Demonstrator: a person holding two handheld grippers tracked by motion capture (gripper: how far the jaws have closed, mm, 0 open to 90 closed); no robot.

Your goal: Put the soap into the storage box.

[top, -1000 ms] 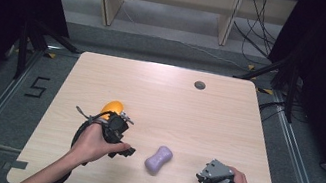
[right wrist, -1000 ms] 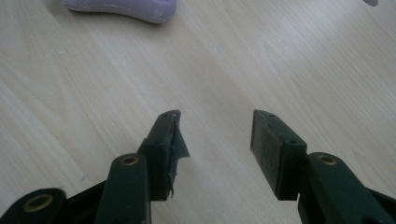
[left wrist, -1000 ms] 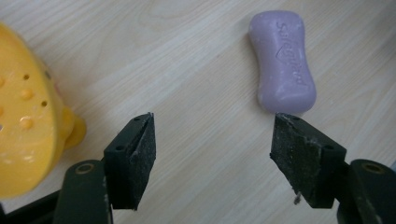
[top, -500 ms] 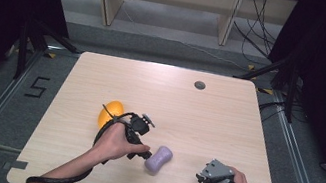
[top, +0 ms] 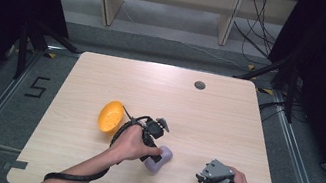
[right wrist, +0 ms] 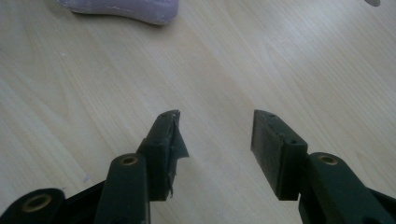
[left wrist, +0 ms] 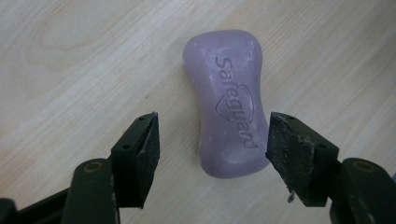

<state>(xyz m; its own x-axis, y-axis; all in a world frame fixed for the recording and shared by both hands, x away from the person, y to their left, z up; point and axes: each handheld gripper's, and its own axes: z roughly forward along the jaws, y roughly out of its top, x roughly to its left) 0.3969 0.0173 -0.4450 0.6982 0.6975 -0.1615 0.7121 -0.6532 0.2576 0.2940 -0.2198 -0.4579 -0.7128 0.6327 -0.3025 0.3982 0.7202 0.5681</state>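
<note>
Left gripper (left wrist: 212,149) fingers spread, straddled purple soap bar (left wrist: 227,100) on desk (top: 226,123); pre-grasp step. Next: close squarely. Right gripper (right wrist: 215,149) fingers spread, empty.

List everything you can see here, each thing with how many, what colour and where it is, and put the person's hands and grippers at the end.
soap bar: one, purple, stamped Safeguard, flat on the table near its front edge, between the left gripper's open jaws
bowl: one, orange, tilted on the table, left of the soap bar
table: one, light wood, a dark round hole near its far edge
floor marking: one, a dark 5, left of the table
left gripper: one, black, open around the soap bar
right gripper: one, black, open, nothing between its jaws
hands: two, each holding a gripper
</note>
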